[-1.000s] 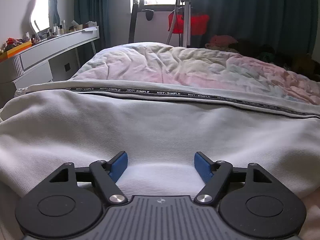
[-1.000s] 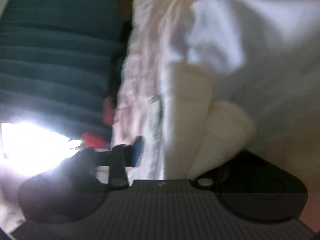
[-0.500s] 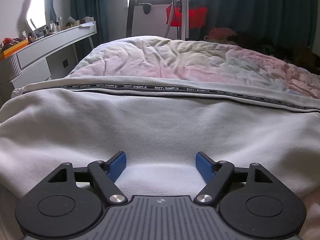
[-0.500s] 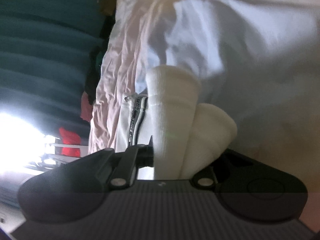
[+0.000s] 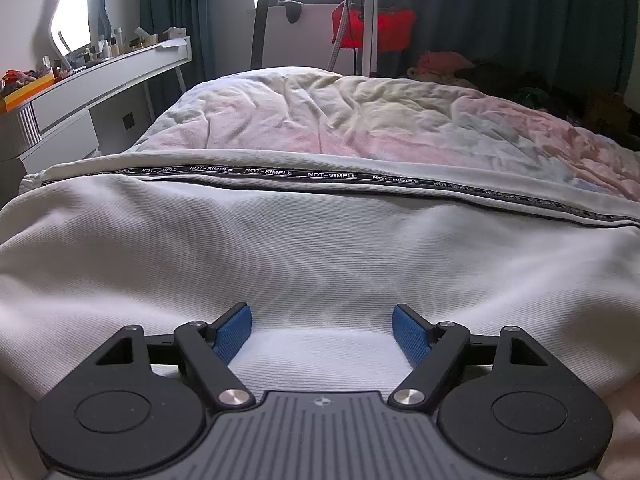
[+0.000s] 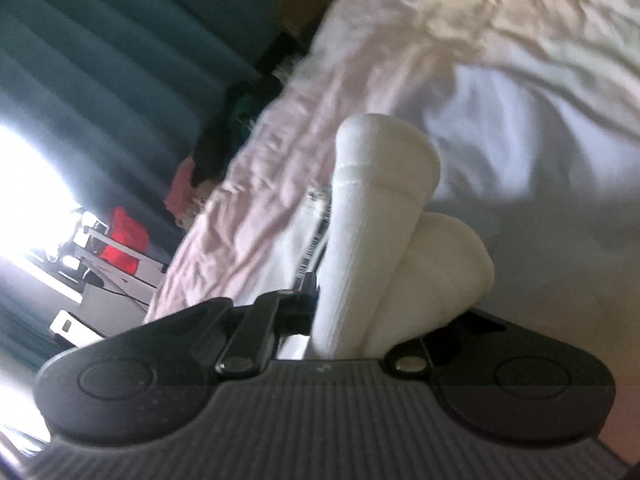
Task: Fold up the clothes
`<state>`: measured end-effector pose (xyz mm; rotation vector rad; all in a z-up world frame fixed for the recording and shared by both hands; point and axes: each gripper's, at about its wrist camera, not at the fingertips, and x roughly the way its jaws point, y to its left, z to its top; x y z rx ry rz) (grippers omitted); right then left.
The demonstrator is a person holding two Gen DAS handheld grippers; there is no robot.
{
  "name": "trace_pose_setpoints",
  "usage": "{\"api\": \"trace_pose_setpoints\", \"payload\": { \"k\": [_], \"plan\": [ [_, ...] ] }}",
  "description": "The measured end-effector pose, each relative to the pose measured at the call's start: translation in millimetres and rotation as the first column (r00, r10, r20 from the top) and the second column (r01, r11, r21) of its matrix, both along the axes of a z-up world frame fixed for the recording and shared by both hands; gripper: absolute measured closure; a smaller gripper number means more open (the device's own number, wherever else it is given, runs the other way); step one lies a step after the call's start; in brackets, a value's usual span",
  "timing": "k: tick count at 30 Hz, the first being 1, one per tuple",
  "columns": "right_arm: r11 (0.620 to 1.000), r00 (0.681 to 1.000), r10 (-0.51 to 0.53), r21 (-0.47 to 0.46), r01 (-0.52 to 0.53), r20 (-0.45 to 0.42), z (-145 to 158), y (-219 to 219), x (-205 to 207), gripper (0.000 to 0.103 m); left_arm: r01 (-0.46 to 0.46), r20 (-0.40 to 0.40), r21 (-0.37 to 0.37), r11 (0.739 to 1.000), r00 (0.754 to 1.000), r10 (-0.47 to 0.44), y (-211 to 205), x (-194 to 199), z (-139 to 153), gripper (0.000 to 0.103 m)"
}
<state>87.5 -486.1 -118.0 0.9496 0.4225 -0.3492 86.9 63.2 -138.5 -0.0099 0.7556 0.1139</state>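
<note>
Here my left gripper (image 5: 322, 330) rests spread wide on the near white ribbed garment (image 5: 320, 248); my right gripper (image 6: 352, 328) pinches its bunched cuff folds (image 6: 384, 208) over the duvet (image 6: 540, 100).

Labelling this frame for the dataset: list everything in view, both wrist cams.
white garment: 1, white with black lettered stripe, spread across the near bed
duvet: 1, pastel pink and yellow, behind the garment
dressing table: 1, white, far left, cluttered
mirror: 1, bright, on the dressing table
curtains: dark teal, back wall
red bag: 1, by the window
left gripper: open, blue fingers on the garment
right gripper: shut on a bunched garment fold
</note>
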Motion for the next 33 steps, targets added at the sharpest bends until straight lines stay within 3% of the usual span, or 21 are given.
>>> {"api": "trace_pose_setpoints", "payload": {
  "k": [4,7,9,13,15,18,20,22,23,24,27,29,33],
  "plan": [
    [0.970,0.997,0.076,-0.235,-0.067,0.027,36.6,33.7,17.7,0.089,-0.007,0.003,-0.011,1.000,1.000,0.007,2.0,-0.4,2.5,0.024],
    [0.900,0.981,0.178,-0.416,-0.132,0.072,67.1,74.9,12.9,0.089,-0.021,0.010,-0.031,0.999,1.000,0.021,6.9,-2.0,7.8,0.024],
    [0.824,0.960,0.263,-0.539,-0.175,0.091,83.5,110.6,8.0,0.089,-0.030,0.014,-0.044,0.999,0.999,0.030,10.2,-3.0,11.3,0.024],
    [0.628,0.886,0.456,-0.735,-0.255,0.082,93.4,196.5,-7.7,0.089,-0.050,0.023,-0.072,0.996,0.998,0.051,17.2,-5.2,18.7,0.024],
    [0.503,0.831,0.555,-0.807,-0.308,0.029,83.1,245.1,-16.9,0.089,-0.076,0.033,-0.103,0.992,0.996,0.080,26.5,-8.8,25.5,0.023],
    [0.285,0.710,0.689,-0.847,-0.449,-0.144,48.2,310.9,-27.5,0.089,-0.123,0.033,-0.157,0.980,0.991,0.129,44.3,-13.9,31.8,0.023],
    [0.116,0.618,0.730,-0.839,-0.531,-0.291,18.8,345.7,-32.9,0.089,-0.153,0.031,-0.193,0.969,0.986,0.162,56.2,-17.3,35.9,0.023],
    [-0.024,0.572,0.705,-0.820,-0.572,-0.419,-10.6,370.3,-36.4,0.089,-0.174,0.028,-0.226,0.958,0.982,0.185,66.0,-18.7,38.9,0.023],
    [-0.061,0.565,0.689,-0.814,-0.578,-0.453,-20.4,377.0,-36.9,0.089,-0.180,0.027,-0.241,0.954,0.981,0.192,70.0,-18.6,40.0,0.023],
    [-0.068,0.566,0.684,-0.812,-0.579,-0.461,-23.9,378.2,-36.8,0.089,-0.185,0.028,-0.250,0.950,0.980,0.198,72.4,-17.9,41.2,0.023],
    [-0.013,0.593,0.692,-0.828,-0.561,-0.413,-10.8,379.4,-38.6,0.089,-0.186,0.041,-0.280,0.942,0.978,0.206,79.0,-16.8,45.2,0.023],
    [0.000,0.604,0.705,-0.852,-0.523,-0.371,2.4,391.8,-41.9,0.089,-0.176,0.059,-0.304,0.937,0.978,0.202,83.5,-15.8,48.9,0.023],
    [-0.025,0.554,0.752,-0.856,-0.517,-0.357,9.1,426.4,-51.9,0.089,-0.151,0.102,-0.340,0.928,0.975,0.196,93.5,-15.5,55.0,0.022]
  ]
}}
